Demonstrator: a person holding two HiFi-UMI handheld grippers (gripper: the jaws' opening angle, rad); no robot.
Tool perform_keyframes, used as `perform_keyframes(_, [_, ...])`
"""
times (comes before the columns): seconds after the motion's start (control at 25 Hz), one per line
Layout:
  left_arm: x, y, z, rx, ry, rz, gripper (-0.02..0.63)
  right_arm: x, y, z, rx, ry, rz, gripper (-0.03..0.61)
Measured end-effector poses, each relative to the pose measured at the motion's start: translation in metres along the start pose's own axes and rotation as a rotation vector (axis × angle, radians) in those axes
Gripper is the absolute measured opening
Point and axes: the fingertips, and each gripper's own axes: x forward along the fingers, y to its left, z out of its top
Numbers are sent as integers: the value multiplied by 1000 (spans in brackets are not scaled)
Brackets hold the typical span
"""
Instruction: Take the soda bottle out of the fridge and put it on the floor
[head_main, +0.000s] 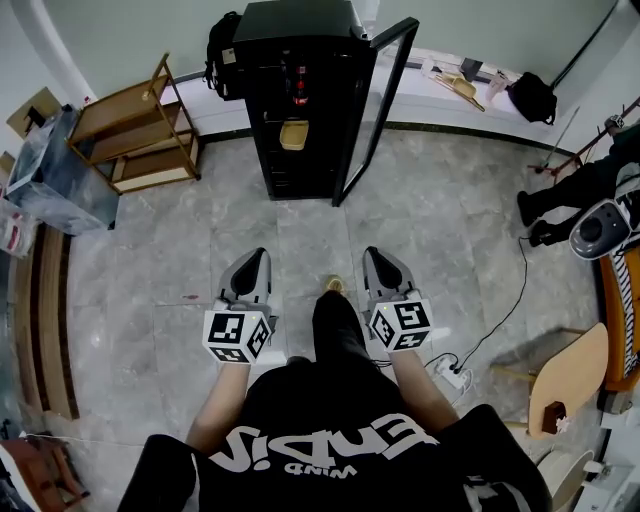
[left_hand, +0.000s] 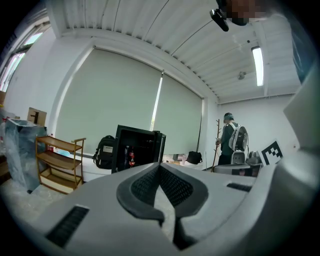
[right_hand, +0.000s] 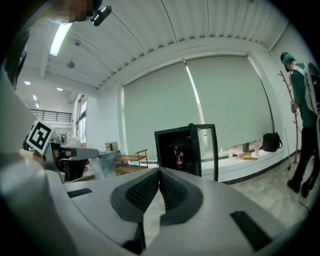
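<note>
A black fridge (head_main: 300, 100) stands against the far wall with its glass door (head_main: 375, 110) swung open to the right. A red soda bottle (head_main: 299, 88) stands on an upper shelf inside. It also shows in the left gripper view as the bottle (left_hand: 131, 159) and in the right gripper view as the bottle (right_hand: 179, 158). My left gripper (head_main: 254, 257) and right gripper (head_main: 379, 254) are held side by side low in front of me, well short of the fridge. Both point at it, shut and holding nothing; the jaws meet in the left gripper (left_hand: 160, 167) and the right gripper (right_hand: 159, 172).
A wooden shelf unit (head_main: 135, 130) and a black backpack (head_main: 222, 55) stand left of the fridge. A low white ledge (head_main: 470, 105) runs along the wall. A person (head_main: 580, 190) sits at the right, with a cable and power strip (head_main: 455, 375) and a wooden chair (head_main: 570, 375) nearby.
</note>
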Motion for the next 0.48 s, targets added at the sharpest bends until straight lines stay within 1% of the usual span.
perform_keyframes(0.24, [76, 23, 24, -8, -16, -18, 6, 72, -34, 29, -3, -6, 23, 23])
perform_keyframes(0.48, [164, 46, 55, -19, -29, 16, 6, 151, -87, 68, -19, 1, 57, 24])
